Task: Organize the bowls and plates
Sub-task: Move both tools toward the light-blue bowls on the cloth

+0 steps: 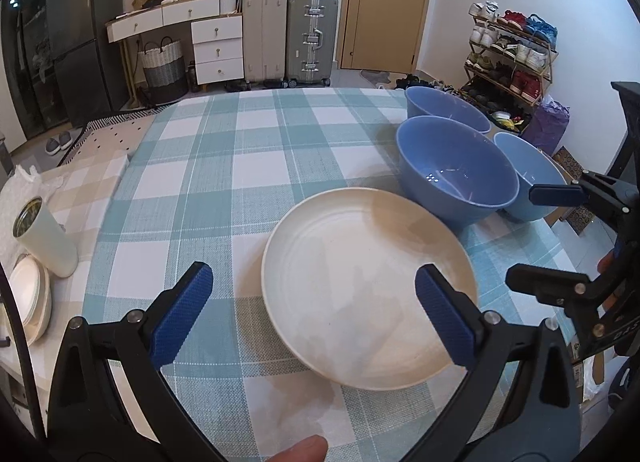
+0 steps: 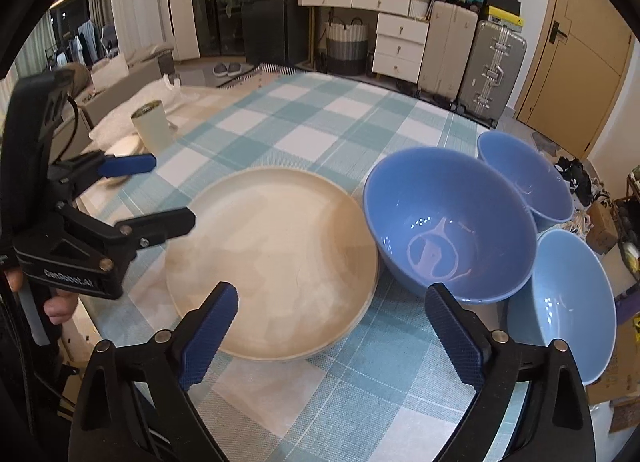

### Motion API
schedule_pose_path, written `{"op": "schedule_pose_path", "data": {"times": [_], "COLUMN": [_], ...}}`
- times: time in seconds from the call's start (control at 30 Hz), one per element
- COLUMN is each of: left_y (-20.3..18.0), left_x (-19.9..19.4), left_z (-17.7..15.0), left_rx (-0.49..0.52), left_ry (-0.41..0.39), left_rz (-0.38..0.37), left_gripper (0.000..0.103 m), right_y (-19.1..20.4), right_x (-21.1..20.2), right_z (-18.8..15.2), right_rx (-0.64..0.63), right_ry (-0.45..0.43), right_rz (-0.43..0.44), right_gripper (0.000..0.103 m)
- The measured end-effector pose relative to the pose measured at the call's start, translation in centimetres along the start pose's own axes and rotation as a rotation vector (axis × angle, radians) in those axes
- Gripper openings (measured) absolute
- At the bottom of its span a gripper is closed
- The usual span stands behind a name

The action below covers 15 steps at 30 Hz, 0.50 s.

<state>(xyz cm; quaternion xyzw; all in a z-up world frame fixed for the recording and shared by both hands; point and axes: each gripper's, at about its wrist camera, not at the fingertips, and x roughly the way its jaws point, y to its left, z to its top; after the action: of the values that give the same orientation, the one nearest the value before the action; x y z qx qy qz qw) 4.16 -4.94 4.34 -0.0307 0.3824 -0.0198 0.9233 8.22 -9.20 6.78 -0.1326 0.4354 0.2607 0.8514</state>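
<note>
A cream plate (image 1: pixel 360 286) lies on the checked tablecloth, also in the right wrist view (image 2: pixel 272 262). Three blue bowls stand to its right: a large one (image 1: pixel 456 170) (image 2: pixel 448 218), a far one (image 1: pixel 444 106) (image 2: pixel 524 178), and a lighter one at the table's right edge (image 1: pixel 528 178) (image 2: pixel 572 302). My left gripper (image 1: pixel 312 310) is open and empty, hovering over the plate's near left rim; it shows at the left of the right wrist view (image 2: pixel 164 190). My right gripper (image 2: pixel 332 334) is open and empty, just before the plate and large bowl; it shows in the left wrist view (image 1: pixel 524 238).
A cream cup (image 1: pixel 44 238) (image 2: pixel 152 126) and a stack of cream plates (image 1: pixel 32 302) sit on the beige cloth at the left. The table's right edge drops off beside the bowls. Suitcases, drawers and a shoe rack stand beyond the table.
</note>
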Motion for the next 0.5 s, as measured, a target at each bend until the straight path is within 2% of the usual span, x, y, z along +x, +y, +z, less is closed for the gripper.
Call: {"op": "schedule_pose_path", "data": {"times": [0.33,0.5], "left_y": [-2.5,-3.5], "left_x": [-0.7,-0.3], "left_z": [2.9,4.3], "left_rx": [0.017,0.006], "left_ry": [-0.027,-0.028], "left_rz": [-0.013,-0.043], "left_gripper": [0.101,0.101], "right_y": [-2.6,-4.2], "right_x": [-3.2,-4.3], "right_z": [0.9,1.0], "right_rx": [0.038,0.058], "right_ry": [-0.064,-0.083], "right_rz": [-0.074,-0.098], "right_gripper": [0.100,0.101]}}
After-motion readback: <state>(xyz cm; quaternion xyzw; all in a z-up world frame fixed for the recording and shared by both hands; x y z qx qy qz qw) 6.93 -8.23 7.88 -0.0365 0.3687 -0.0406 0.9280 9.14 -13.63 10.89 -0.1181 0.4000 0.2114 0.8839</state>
